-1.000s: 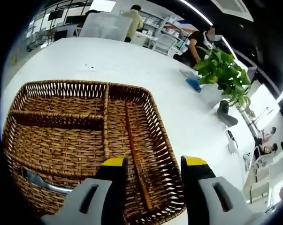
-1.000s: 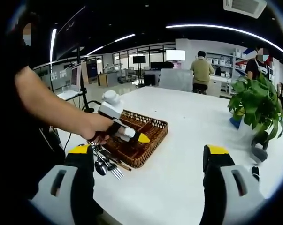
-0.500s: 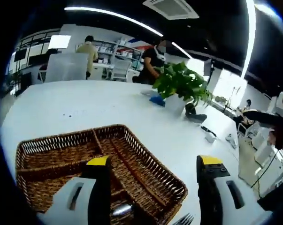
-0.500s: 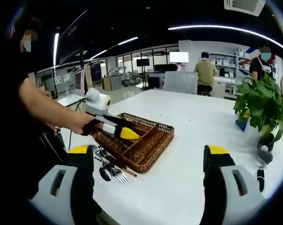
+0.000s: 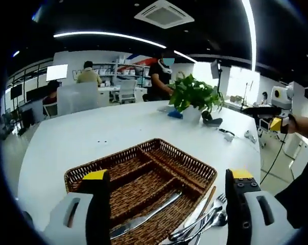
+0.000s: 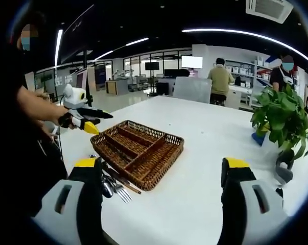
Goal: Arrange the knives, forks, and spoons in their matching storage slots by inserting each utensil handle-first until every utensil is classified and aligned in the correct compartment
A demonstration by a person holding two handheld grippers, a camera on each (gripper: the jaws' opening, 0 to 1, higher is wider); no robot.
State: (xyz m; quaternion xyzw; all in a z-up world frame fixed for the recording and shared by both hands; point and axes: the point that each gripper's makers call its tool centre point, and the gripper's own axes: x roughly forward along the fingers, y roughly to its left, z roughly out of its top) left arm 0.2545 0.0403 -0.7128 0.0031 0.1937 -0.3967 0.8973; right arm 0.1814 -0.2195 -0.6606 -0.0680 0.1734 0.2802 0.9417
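Since a second ago the left gripper (image 6: 91, 127) has pulled back from the basket (image 5: 159, 168), leaving a knife (image 5: 143, 217) in its nearest slot. Both grippers hang open and empty. Next, reach for the utensils (image 5: 205, 222) just right of the basket, gripping blade-end so handles lead. Right gripper (image 6: 161, 171) hovers level, well short of the basket.

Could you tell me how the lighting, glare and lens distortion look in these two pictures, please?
Left gripper view: ceiling strip lights blow out white, the knife in the basket glints, the table edge bows. Right gripper view: even light, bright table, soft shadow beside the basket, edges curved by fisheye.
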